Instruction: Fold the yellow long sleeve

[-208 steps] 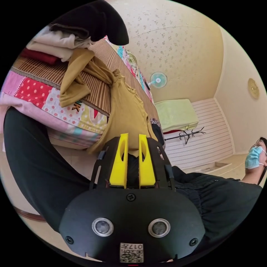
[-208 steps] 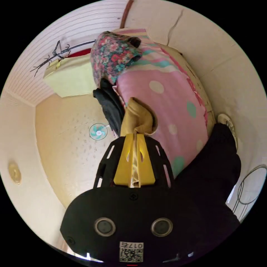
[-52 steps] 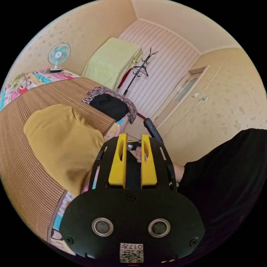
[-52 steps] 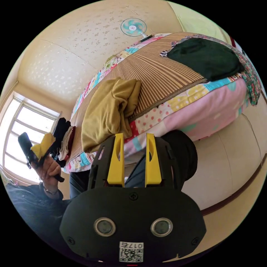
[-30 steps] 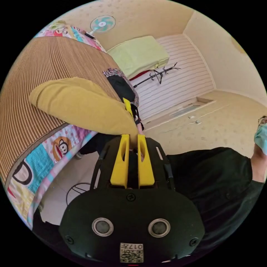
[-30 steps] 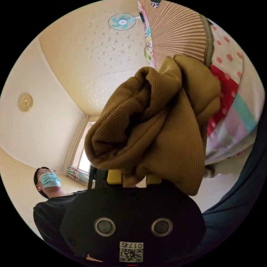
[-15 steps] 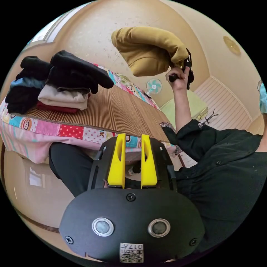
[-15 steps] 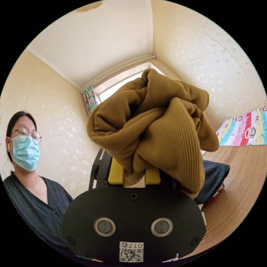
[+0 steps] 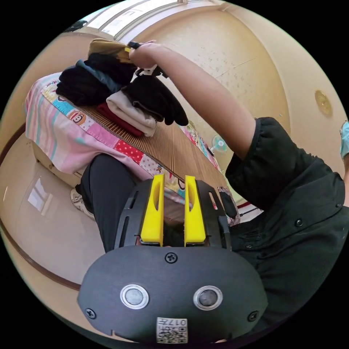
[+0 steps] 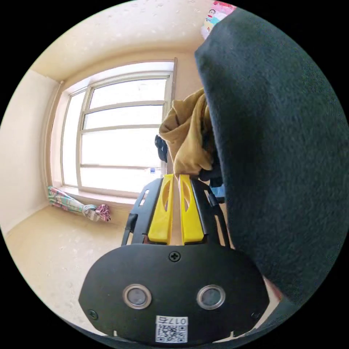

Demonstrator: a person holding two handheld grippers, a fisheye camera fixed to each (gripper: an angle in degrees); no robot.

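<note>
Left gripper view, left to right. Pale glossy floor (image 9: 43,218) at the left edge. A bed (image 9: 65,120) with a patchwork quilt and a striped brown mat (image 9: 171,145) on top. At the near end of the mat sits a pile of folded clothes (image 9: 120,94): black and dark blue items, a cream one, a red one at the bottom. The yellow long sleeve (image 9: 105,46) lies on top of that pile, at its far side. The person's right hand (image 9: 143,58) is at the garment, arm stretched across from a black sleeve (image 9: 276,160) on the right. The left hand-held gripper (image 9: 173,181) hangs low beside the bed, jaws parted with a clear gap and nothing between them; a black trouser leg (image 9: 105,192) stands just behind it. A small fan (image 9: 219,140) is at the far end of the bed.

Right gripper view, left to right. A bright window (image 10: 120,134), a bundled cloth (image 10: 78,207) on the floor under it. The right hand-held gripper (image 10: 174,179), jaws with a narrow gap, tips just below the hanging edge of the yellow long sleeve (image 10: 187,138); whether they pinch the cloth cannot be told. A dark fleece garment (image 10: 280,145) looms on the right.
</note>
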